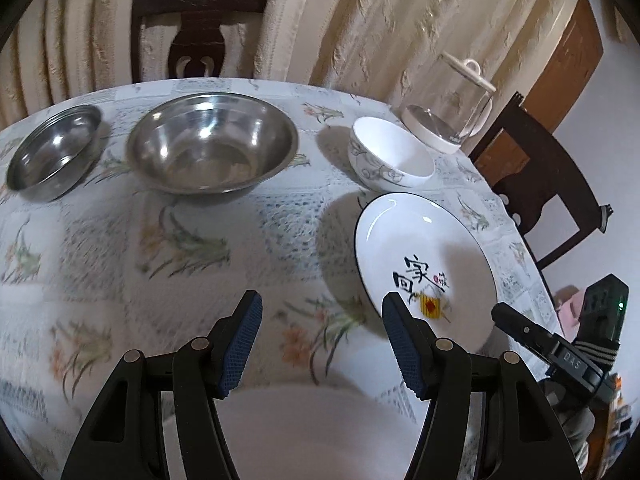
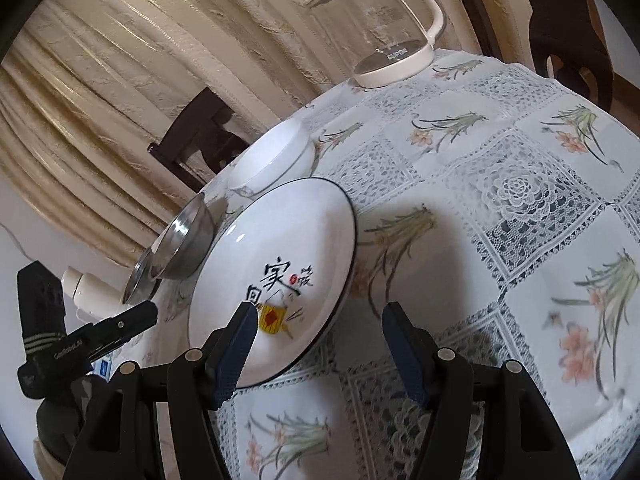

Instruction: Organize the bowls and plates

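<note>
Plate orientation: the round white ceramic plate with a thin dark rim (image 1: 424,256) lay flat on the round table under a floral lace-pattern cloth (image 1: 200,240), face up, its black calligraphy and small yellow-and-red motif at the end nearest me. Being circular, it had no long axis. It sat near the table's right edge, in front of my grippers.

Just beyond it stood the small white ceramic bowl with a grey scroll pattern (image 1: 390,156), upright, close to the plate's far rim; whether they touched could not be told. Farther left stood the large stainless-steel bowl (image 1: 212,144) and, well apart at the far left, the small stainless-steel bowl (image 1: 54,152). A clear glass kettle with a cream base and lid (image 1: 448,108) stood behind the white bowl. Two dark wooden chairs (image 1: 196,28) flanked the table against cream curtains (image 1: 360,20).

My left gripper (image 1: 322,320) hovered with fingers spread wide, empty, its right finger over the plate's near edge. My right gripper (image 2: 320,332) was likewise wide and empty, its left finger over the plate's motif.
</note>
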